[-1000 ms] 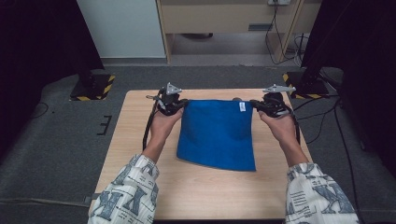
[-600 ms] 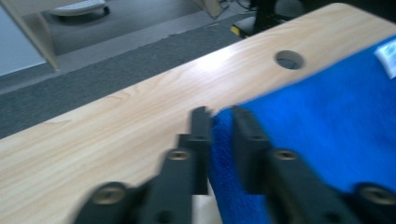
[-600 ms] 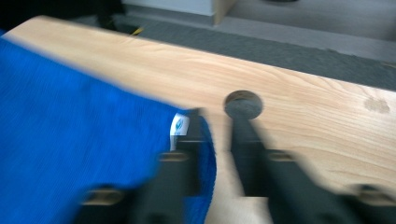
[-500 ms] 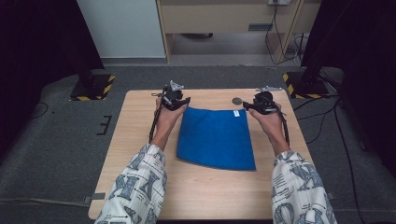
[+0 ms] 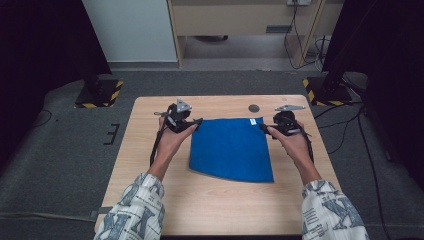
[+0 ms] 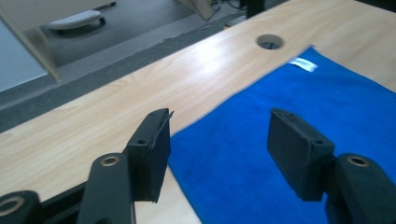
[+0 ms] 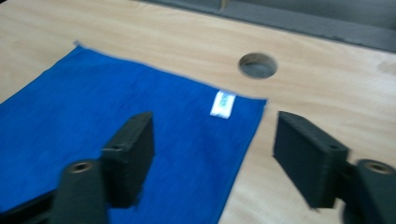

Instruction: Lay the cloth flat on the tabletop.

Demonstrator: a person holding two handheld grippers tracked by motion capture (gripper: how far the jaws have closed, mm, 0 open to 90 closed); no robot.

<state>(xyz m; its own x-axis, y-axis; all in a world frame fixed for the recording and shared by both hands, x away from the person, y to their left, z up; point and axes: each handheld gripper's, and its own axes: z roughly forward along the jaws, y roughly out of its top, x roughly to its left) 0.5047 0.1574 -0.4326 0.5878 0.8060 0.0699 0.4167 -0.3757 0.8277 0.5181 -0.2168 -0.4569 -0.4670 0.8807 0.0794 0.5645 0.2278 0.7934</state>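
1. High view. A blue cloth (image 5: 231, 149) lies flat at the middle of the table (image 5: 150, 150), with its long axis running from the far edge toward the person. The left gripper (image 5: 196, 122) stands at the cloth's far-left corner and the right gripper (image 5: 264, 127) at its far-right corner, so each hand is nearest its own corner. A white tag (image 5: 253, 121) marks the far edge, near the right gripper.
2. Left gripper view. The jaws have just been opening and stand apart with nothing between the pads. The cloth's corner lies on the table below and ahead of them, and the fabric stretches away toward a round hole (image 6: 270, 41) in the table.
3. Right gripper view. The jaws have just been opening and grip nothing. The cloth's side edge runs beneath the gap between them, with the tag just ahead.
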